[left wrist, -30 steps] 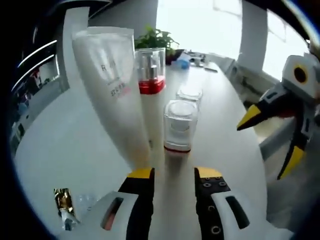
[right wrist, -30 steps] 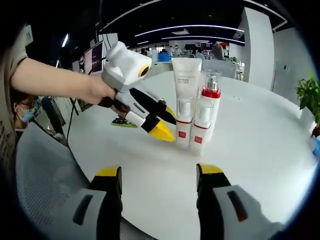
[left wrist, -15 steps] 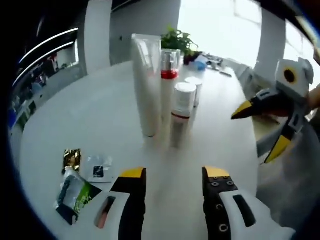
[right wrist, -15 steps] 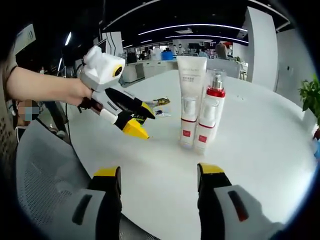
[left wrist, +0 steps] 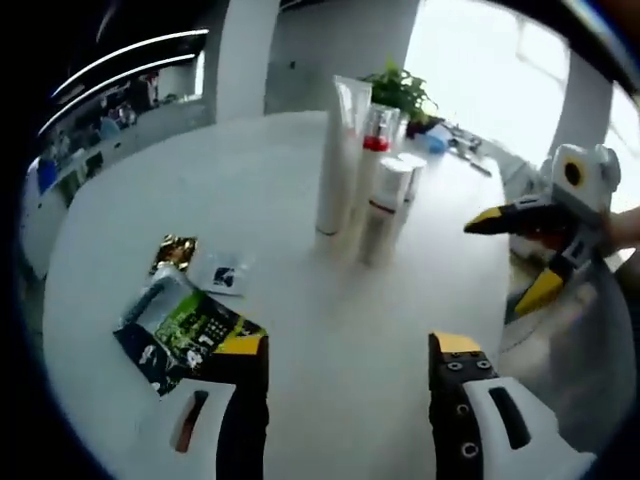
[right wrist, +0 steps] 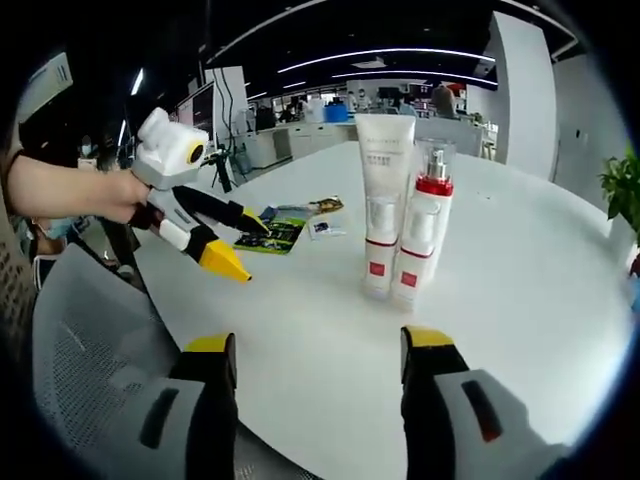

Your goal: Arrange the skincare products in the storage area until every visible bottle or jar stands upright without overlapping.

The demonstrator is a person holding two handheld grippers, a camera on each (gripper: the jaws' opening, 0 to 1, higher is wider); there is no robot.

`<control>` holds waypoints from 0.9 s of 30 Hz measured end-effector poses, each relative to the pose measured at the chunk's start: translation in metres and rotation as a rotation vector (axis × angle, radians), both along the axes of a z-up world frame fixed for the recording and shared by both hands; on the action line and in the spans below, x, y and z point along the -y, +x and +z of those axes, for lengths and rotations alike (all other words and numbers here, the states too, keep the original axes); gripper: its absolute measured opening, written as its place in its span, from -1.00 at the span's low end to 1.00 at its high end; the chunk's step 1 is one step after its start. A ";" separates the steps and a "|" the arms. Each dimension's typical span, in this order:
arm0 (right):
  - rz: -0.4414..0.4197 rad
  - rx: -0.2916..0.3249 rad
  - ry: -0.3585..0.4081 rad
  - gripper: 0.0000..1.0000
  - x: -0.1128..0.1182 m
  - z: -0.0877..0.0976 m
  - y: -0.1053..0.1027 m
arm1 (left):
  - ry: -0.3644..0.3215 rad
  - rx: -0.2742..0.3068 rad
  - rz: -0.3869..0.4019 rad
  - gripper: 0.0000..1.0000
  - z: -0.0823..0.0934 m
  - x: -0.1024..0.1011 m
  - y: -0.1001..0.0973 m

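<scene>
With the tube point(right wrist: 383, 195), pump bottle point(right wrist: 423, 228) and small jars point(left wrist: 384, 208) upright in a tight cluster mid-table point(left wrist: 330, 330), both tools, left tool point(right wrist: 222, 243) and right tool point(left wrist: 506, 253), spread and empty, are best kept clear to avoid toppling them.

White tube point(right wrist: 383, 190) and pump bottle point(right wrist: 421, 240) upright, touching; left gripper point(right wrist: 232, 245) spread, empty.
</scene>
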State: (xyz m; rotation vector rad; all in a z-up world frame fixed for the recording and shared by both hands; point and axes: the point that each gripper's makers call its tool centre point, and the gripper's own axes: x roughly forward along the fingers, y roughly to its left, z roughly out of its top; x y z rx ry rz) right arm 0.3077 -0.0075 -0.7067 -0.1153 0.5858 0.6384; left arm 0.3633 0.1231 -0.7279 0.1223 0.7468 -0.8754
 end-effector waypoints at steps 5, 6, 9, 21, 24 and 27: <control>0.000 0.004 0.017 0.41 -0.002 0.004 -0.001 | -0.027 -0.015 0.069 0.40 0.007 -0.017 -0.011; -0.002 0.005 0.020 0.43 -0.002 0.005 -0.001 | -0.029 -0.016 0.085 0.42 0.008 -0.021 -0.014; -0.007 0.007 0.032 0.47 -0.002 0.006 0.000 | -0.038 -0.020 0.120 0.48 0.012 -0.032 -0.021; -0.014 0.015 0.046 0.63 -0.001 0.014 -0.003 | -0.055 -0.034 0.233 0.64 0.016 -0.068 -0.049; -0.009 0.020 0.049 0.67 -0.002 0.017 -0.004 | -0.054 -0.043 0.248 0.68 0.015 -0.074 -0.057; -0.004 0.021 0.047 0.72 -0.002 0.018 -0.006 | -0.060 -0.046 0.265 0.70 0.015 -0.079 -0.063</control>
